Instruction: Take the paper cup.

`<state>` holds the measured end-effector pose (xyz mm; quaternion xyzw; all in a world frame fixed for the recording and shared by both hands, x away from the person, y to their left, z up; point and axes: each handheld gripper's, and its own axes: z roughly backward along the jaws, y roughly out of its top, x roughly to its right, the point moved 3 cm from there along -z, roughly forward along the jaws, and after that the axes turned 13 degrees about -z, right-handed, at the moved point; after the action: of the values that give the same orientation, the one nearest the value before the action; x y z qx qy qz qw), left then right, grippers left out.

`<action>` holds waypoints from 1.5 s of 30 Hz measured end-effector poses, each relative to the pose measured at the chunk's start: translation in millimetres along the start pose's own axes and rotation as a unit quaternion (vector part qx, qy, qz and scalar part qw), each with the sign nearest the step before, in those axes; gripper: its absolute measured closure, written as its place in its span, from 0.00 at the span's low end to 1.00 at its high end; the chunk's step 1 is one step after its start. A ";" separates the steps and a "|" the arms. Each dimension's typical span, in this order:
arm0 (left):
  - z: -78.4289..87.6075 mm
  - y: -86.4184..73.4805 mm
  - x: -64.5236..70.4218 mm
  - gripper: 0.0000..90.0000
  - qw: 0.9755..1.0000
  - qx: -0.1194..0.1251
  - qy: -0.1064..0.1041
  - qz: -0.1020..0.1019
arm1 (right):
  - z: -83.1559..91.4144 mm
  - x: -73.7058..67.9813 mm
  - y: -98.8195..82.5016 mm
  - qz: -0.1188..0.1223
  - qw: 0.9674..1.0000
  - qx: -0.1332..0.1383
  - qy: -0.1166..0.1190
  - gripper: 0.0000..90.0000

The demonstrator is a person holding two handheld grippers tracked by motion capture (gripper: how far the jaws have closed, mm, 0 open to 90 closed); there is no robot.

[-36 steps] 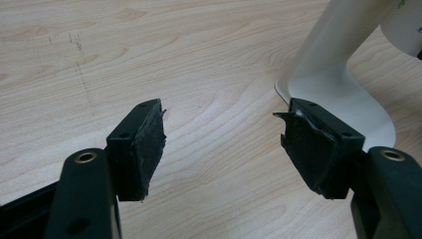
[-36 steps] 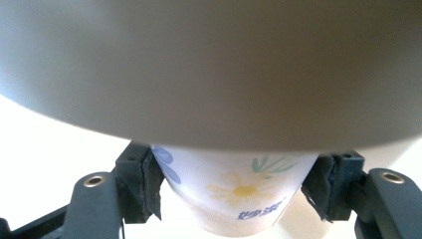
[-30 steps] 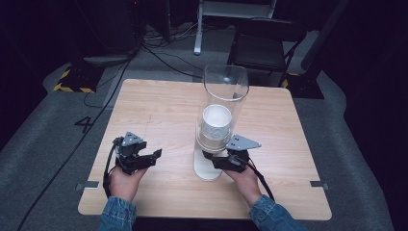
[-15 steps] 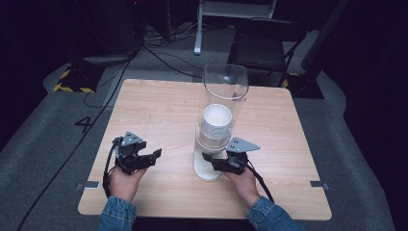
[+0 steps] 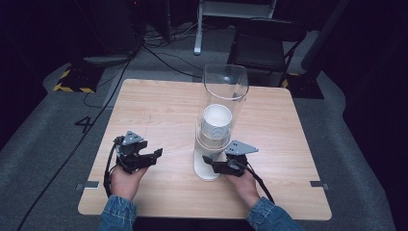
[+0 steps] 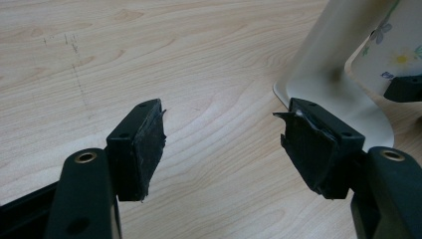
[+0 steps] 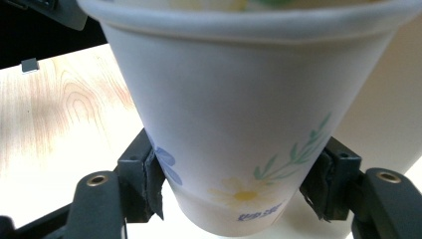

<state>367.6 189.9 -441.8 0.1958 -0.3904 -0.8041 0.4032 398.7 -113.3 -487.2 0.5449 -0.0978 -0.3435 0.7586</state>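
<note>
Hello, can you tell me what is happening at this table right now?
A person sits at a wooden table with a claw in each hand. The right claw is closed on the lowest paper cup, printed with flowers, hanging under a clear tube dispenser that holds a stack of cups. The dispenser stands on a white base. The left claw is open and holds nothing, resting above the table beside the base.
</note>
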 end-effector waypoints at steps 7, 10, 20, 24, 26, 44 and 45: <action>-2.0 1.7 -0.4 0.36 1.000 0.000 -0.003 -0.002 | -4.2 3.8 -8.3 -0.007 0.999 -0.034 -0.010 0.39; -2.9 2.1 -0.4 0.36 1.000 0.001 -0.004 0.001 | -5.2 3.7 -11.1 -0.011 0.999 -0.042 -0.009 0.39; -6.7 3.5 -1.5 0.36 1.000 -0.001 -0.008 0.000 | -5.0 2.7 -19.1 -0.010 0.998 -0.067 -0.015 0.39; -8.7 5.0 -1.2 0.36 1.000 -0.001 -0.010 -0.001 | -5.3 2.2 -21.1 -0.011 0.997 -0.079 -0.016 0.39; -9.8 5.7 -0.8 0.36 1.000 -0.002 -0.011 -0.001 | -5.2 2.5 -21.9 -0.011 0.996 -0.086 -0.018 0.39; -20.2 10.3 -3.1 0.36 1.000 -0.002 -0.019 -0.002 | 6.7 6.6 -27.0 -0.018 0.993 -0.109 -0.041 0.39; -21.1 10.7 -3.6 0.36 1.000 -0.001 -0.019 -0.002 | 8.4 7.0 -27.4 -0.017 0.993 -0.110 -0.045 0.39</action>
<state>388.4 178.9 -446.5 0.1803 -0.3967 -0.8089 0.3946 388.1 -128.7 -510.0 0.4440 -0.0845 -0.3887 0.8029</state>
